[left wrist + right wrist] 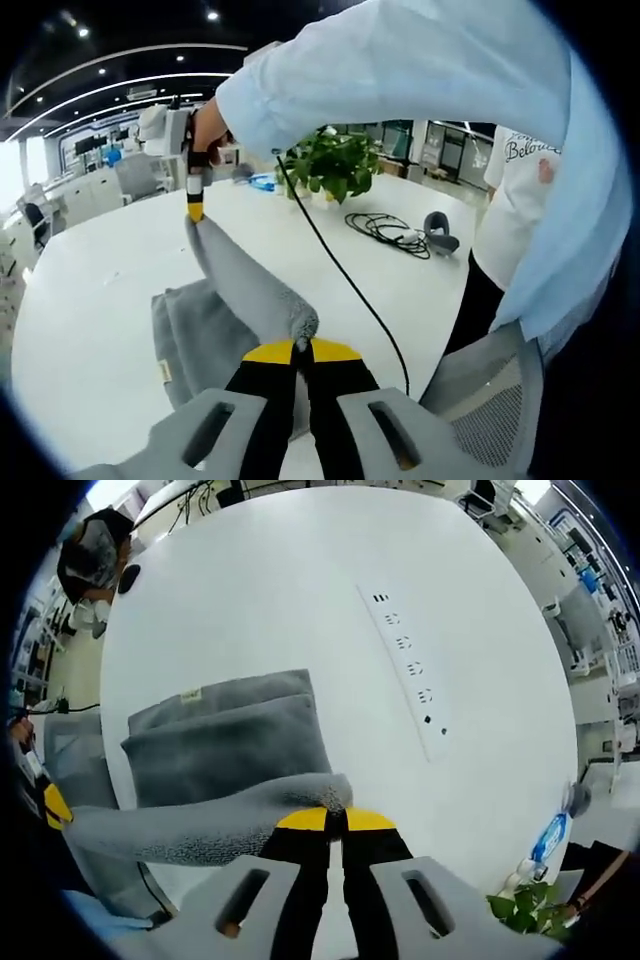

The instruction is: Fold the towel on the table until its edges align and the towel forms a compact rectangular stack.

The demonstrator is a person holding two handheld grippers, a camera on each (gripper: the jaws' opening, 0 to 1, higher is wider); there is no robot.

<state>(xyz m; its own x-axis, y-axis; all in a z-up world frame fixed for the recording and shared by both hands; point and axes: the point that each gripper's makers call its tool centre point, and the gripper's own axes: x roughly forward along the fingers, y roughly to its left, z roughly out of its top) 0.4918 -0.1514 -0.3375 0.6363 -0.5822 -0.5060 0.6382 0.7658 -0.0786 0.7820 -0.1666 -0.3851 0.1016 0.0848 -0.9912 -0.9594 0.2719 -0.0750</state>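
Observation:
A grey towel (205, 335) lies partly folded on the white round table (90, 290), and one edge of it is lifted and pulled taut between both grippers. My left gripper (301, 350) is shut on the near end of that edge. The right gripper (195, 208), held by a hand in a light blue sleeve, pinches the far end above the table. In the right gripper view the right gripper (335, 820) is shut on a towel corner, and the taut strip runs left to the left gripper (55, 805). The folded layers of the towel (230, 740) rest on the table (300, 570) beyond.
A white power strip (410, 670) lies across the table right of the towel. A potted plant (335, 165), a coiled black cable (385, 230) and a thin black lead (340, 270) sit on the far side. A person in a white shirt (520, 190) stands beside a mesh chair (490, 400).

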